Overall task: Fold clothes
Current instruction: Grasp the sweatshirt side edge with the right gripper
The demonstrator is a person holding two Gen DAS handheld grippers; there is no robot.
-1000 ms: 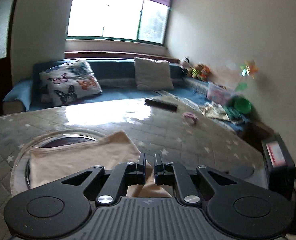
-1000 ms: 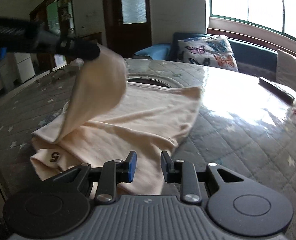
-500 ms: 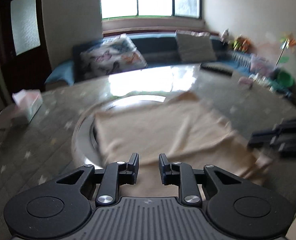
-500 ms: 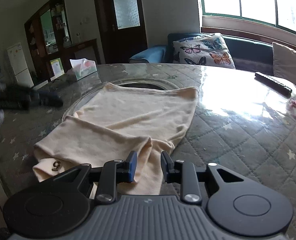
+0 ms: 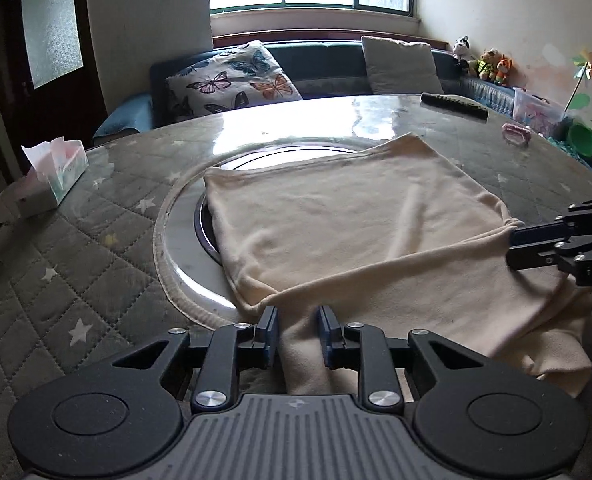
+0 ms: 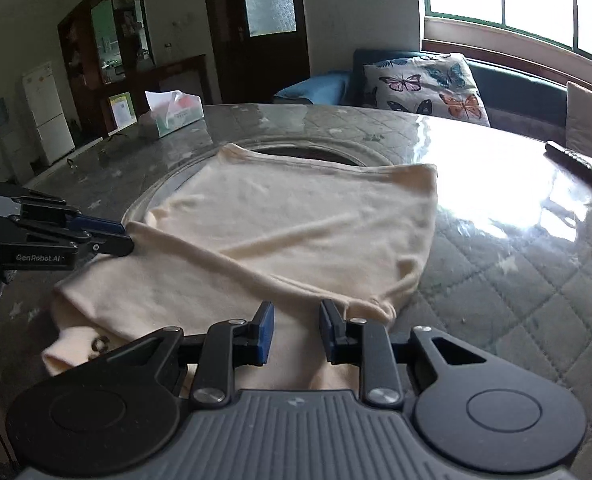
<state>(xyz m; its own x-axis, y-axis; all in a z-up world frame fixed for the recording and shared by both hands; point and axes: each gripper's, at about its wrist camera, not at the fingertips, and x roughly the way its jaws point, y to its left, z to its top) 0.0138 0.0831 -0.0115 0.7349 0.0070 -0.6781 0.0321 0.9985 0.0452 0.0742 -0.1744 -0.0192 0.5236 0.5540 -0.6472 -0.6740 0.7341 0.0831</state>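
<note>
A cream garment [image 5: 356,240] lies folded across the quilted table's [image 5: 76,280] near edge as the left gripper [image 5: 296,326] and right gripper [image 6: 294,326] poise, jaws parted and empty, at its fold's two ends, apparently lining up the next fold

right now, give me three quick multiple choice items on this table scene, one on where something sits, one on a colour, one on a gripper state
1. Where is the tissue box relative to the cream garment in the left wrist view?
A. on top of it
B. to its left, apart from it
C. tucked under it

2. What colour are the pads on the right gripper?
A. blue
B. red
C. yellow

3. How does the left gripper stand?
A. shut on the remote
B. shut on the tissue box
C. open, with garment fabric between its fingers

Answers:
1 B, the box sits on the table clear of the cloth.
2 A, blue shows on both inner faces.
3 C, a gap separates the fingers.
</note>
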